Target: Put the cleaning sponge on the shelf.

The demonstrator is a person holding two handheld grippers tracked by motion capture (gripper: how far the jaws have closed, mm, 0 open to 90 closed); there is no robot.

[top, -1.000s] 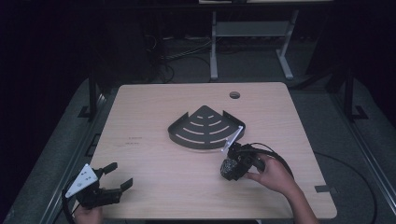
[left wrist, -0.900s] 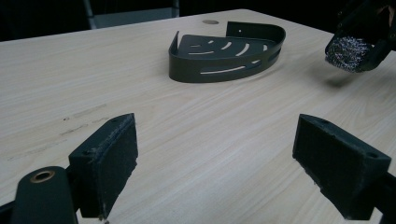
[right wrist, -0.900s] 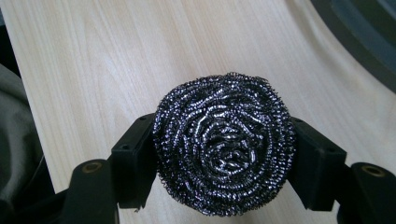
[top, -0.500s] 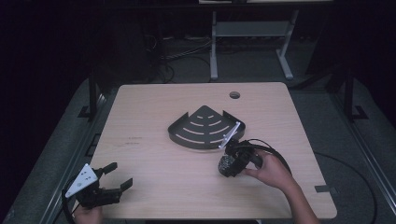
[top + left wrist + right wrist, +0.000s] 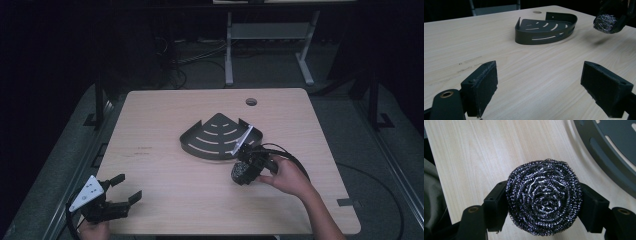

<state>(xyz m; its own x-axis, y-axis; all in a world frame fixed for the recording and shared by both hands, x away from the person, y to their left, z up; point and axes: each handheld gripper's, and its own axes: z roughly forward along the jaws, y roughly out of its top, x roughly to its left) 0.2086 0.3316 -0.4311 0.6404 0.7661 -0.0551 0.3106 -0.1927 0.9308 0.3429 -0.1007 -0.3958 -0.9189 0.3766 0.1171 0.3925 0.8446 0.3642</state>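
The right gripper (image 5: 243,172) holds a round steel scourer (image 5: 544,196) between its two jaws, one pad pressing on each side of it. In the high view this gripper is a little right of the middle of the worktop (image 5: 165,125), and the scourer (image 5: 240,173) hangs above the wood and does not touch it; in the left gripper view a soft shadow lies on the wood under the scourer (image 5: 606,23). The right hand (image 5: 287,176) reaches in from the near right corner.

Just beyond the scourer lies a dark corner shelf (image 5: 217,137), shaped like a quarter circle with curved slots in its floor and a low wall around it. Its rounded side faces the near edge and its point faces the far edge. In the right gripper view the wall of the shelf (image 5: 609,167) passes near the scourer, apart from it.

The left gripper (image 5: 119,195) is at the near left corner of the worktop, with its jaws wide apart and nothing between them; its pads (image 5: 485,86) are above bare wood. The left hand (image 5: 95,230) is at the near edge.

The whole left half of the worktop, the strip along the far edge and the strip along the right edge are bare wood. A small round hole (image 5: 251,102) is near the far edge, well apart from the shelf.
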